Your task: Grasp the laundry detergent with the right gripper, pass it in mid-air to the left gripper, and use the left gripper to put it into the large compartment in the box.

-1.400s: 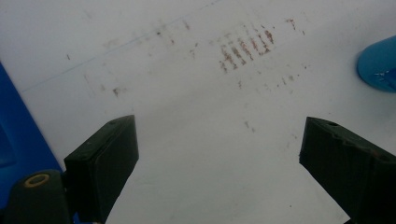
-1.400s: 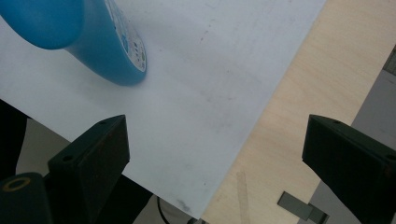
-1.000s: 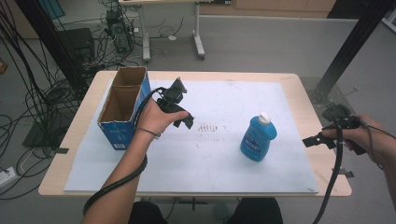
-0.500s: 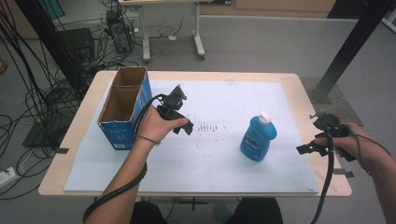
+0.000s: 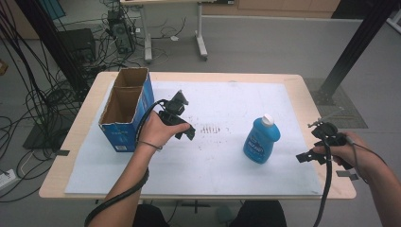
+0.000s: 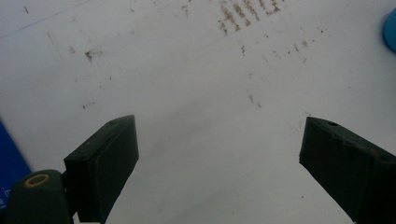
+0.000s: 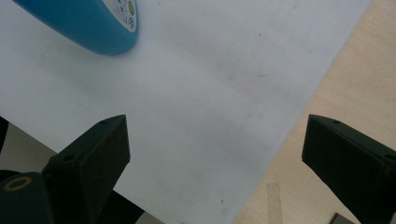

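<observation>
The blue bottle [image 5: 260, 140] stands upright on the white sheet [image 5: 227, 156], just ahead of the right gripper [image 5: 306, 156] and well apart from the left gripper [image 5: 186, 132]. To take it cleanly, the right gripper should come in level and straddle the bottle's body below the white cap [image 5: 268, 118]. Both grippers stand wide, holding and touching nothing; the cardboard box [image 5: 124, 109] sits just behind the left one.

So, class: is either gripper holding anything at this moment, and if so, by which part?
Nothing is held. The left gripper and right gripper both stand open over the table, apart from the blue bottle.
</observation>
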{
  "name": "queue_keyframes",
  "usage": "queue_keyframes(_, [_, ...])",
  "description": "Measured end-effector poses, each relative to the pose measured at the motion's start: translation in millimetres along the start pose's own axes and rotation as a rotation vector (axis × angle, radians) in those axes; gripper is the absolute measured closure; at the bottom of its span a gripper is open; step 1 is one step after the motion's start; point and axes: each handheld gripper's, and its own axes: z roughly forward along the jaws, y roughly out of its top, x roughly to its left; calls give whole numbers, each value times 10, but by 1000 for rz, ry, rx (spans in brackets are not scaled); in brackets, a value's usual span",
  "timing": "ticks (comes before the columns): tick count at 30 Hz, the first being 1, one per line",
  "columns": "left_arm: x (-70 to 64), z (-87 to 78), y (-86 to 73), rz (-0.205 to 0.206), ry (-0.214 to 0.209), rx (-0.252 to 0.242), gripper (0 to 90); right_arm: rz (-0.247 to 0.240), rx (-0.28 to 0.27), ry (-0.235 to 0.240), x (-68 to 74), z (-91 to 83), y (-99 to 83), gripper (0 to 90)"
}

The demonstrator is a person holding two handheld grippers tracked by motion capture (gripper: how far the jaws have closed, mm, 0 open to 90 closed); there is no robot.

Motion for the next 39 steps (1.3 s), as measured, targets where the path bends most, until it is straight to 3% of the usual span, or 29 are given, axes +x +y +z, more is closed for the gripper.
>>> queue_keyframes(19, [22, 66, -55, -9, -9, 8, 121, -33, 7, -3, 190, 191, -103, 78])
queue_keyframes(39, [-10, 80, -135, -13, -14, 2, 121, -80, -13, 42, 475, 351, -128, 77])
